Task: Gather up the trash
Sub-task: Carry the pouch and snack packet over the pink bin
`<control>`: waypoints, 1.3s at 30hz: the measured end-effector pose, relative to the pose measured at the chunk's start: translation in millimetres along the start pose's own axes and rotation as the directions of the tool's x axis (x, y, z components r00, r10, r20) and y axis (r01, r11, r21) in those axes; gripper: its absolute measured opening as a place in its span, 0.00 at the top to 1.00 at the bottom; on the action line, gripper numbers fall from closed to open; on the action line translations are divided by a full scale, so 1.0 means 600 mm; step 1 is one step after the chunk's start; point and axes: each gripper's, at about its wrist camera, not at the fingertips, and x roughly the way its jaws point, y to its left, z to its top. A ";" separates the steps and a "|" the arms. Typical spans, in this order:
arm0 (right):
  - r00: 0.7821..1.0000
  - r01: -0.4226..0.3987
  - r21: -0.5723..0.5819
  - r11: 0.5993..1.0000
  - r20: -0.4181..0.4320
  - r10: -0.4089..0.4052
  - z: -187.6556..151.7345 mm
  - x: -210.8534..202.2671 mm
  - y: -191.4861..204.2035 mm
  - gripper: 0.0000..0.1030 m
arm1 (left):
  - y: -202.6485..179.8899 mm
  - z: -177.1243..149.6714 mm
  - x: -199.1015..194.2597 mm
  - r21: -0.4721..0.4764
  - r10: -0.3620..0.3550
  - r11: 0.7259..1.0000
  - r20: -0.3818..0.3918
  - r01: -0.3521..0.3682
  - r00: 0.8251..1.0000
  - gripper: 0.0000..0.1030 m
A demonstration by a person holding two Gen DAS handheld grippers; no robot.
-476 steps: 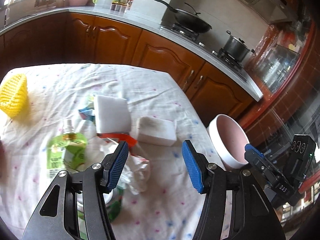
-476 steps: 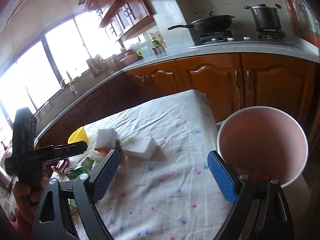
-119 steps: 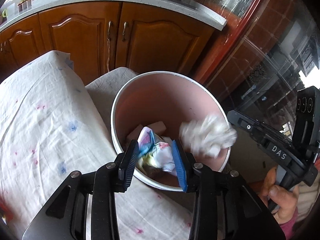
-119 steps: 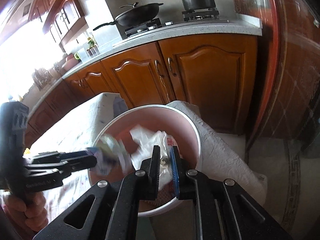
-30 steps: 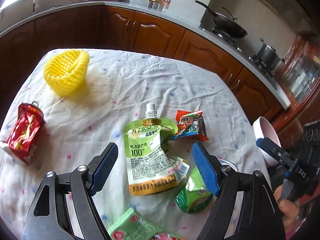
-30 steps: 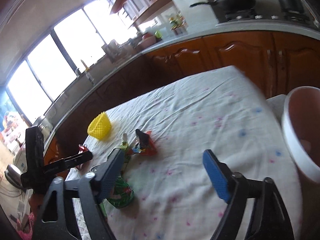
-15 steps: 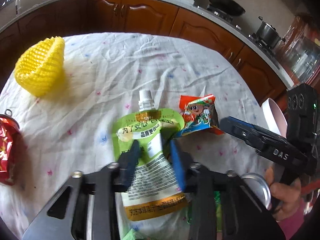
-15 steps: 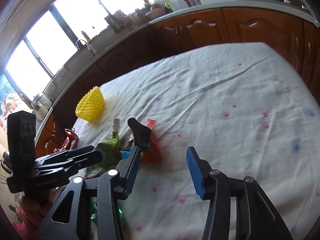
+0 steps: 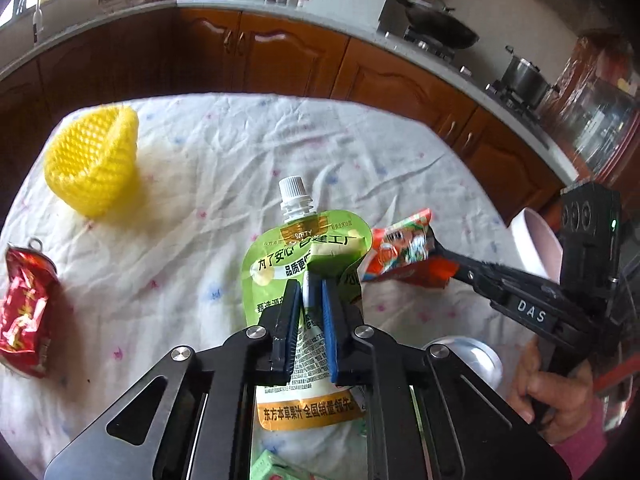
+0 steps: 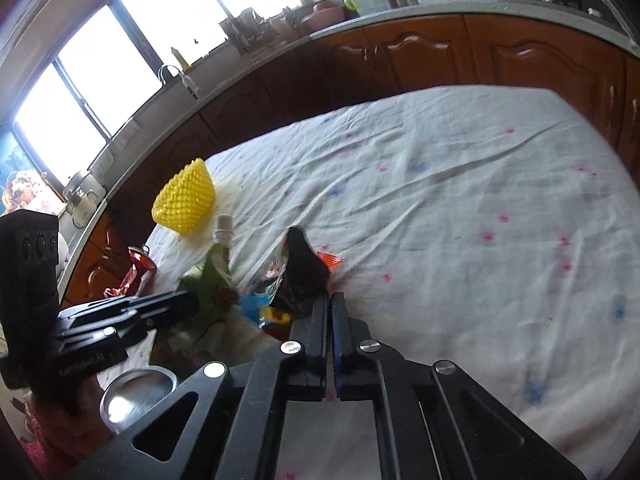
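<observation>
Our left gripper (image 9: 310, 286) is clamped on the green spouted juice pouch (image 9: 304, 256), our right gripper (image 10: 329, 300) on the orange snack packet (image 9: 400, 254), whose print only the left view shows.

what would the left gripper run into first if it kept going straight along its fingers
The left gripper is shut on the green juice pouch, so the pouch goes with it. Straight ahead past the pouch's white cap lies only bare tablecloth; since it points downward, it would probably press into the cloth first, though depth is unclear.
</observation>
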 end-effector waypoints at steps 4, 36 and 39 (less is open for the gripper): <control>0.999 0.010 0.023 1.000 0.049 -0.011 -0.008 -0.044 -0.012 0.99 | -0.021 0.013 -0.035 0.012 -0.010 1.000 0.064 0.010 0.998 0.91; 0.938 0.178 0.208 0.962 0.260 -0.230 -0.132 -0.345 -0.152 0.99 | -0.294 -0.032 -0.024 0.162 -0.262 0.952 -0.012 0.260 0.965 0.91; 0.932 0.186 0.230 0.955 0.266 -0.246 -0.145 -0.360 -0.164 0.99 | -0.314 -0.032 -0.019 0.177 -0.269 0.947 -0.022 0.268 0.963 0.91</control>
